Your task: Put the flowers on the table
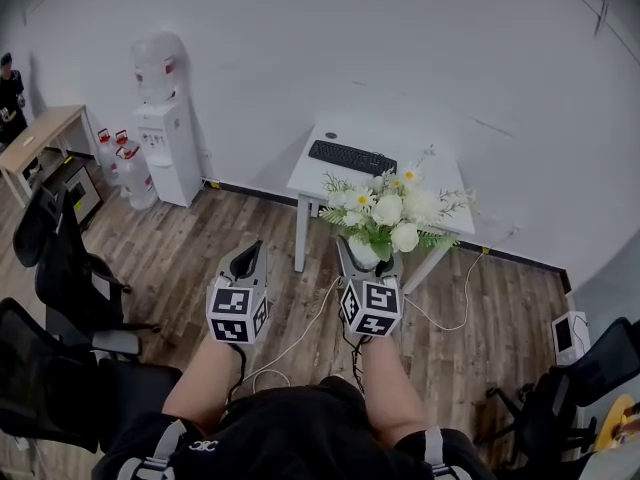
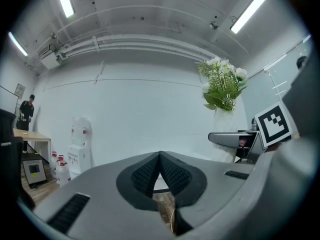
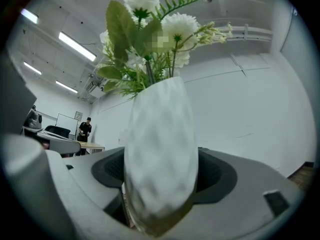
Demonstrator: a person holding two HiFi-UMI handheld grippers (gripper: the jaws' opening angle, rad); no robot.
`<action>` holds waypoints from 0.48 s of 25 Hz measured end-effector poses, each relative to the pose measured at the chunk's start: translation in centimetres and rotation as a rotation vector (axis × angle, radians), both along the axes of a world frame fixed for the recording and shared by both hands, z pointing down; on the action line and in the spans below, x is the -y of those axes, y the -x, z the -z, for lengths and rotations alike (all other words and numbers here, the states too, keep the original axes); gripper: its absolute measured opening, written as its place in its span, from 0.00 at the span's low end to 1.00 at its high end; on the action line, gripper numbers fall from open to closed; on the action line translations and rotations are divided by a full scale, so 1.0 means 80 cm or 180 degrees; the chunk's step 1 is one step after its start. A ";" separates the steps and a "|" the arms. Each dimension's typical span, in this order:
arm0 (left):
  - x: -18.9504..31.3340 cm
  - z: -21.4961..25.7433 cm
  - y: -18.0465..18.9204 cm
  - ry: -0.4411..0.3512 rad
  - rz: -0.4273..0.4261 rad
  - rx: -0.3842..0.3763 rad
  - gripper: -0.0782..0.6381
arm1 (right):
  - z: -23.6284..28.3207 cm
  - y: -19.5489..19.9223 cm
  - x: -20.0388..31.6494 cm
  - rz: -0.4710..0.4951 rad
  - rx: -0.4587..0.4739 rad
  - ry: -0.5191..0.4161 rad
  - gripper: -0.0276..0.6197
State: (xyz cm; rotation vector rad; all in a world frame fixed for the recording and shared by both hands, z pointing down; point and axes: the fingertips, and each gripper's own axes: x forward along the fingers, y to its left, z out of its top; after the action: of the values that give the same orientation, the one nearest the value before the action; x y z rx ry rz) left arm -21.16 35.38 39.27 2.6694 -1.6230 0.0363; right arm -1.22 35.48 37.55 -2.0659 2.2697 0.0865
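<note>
A white dimpled vase (image 3: 160,154) of white flowers with green leaves (image 1: 388,211) stands upright between the jaws of my right gripper (image 1: 364,255), which is shut on the vase's body. The blooms (image 3: 150,29) rise above the jaws in the right gripper view. The vase hangs in the air in front of a small white table (image 1: 322,182) that carries a black keyboard (image 1: 352,157). My left gripper (image 1: 247,256) is level with the right one, to its left, shut with nothing in it (image 2: 160,156). In the left gripper view the flowers (image 2: 223,84) show at upper right.
A water dispenser (image 1: 165,133) and spare water bottles (image 1: 125,166) stand against the wall at left. Black office chairs (image 1: 60,258) crowd the left side, with another chair (image 1: 570,388) at lower right. Cables (image 1: 300,338) lie on the wooden floor. A person (image 1: 10,93) stands by a wooden desk (image 1: 40,143).
</note>
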 end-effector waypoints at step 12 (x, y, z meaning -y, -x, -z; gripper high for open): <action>0.106 -0.022 0.011 0.0035 0.0133 -0.0063 0.13 | -0.009 -0.024 0.108 0.0030 -0.0090 -0.0055 0.63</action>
State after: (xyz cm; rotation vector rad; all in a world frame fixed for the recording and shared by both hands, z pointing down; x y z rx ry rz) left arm -22.05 26.93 41.03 2.6184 -1.6673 0.0180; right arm 0.73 26.81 38.30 -2.0583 2.2864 0.1349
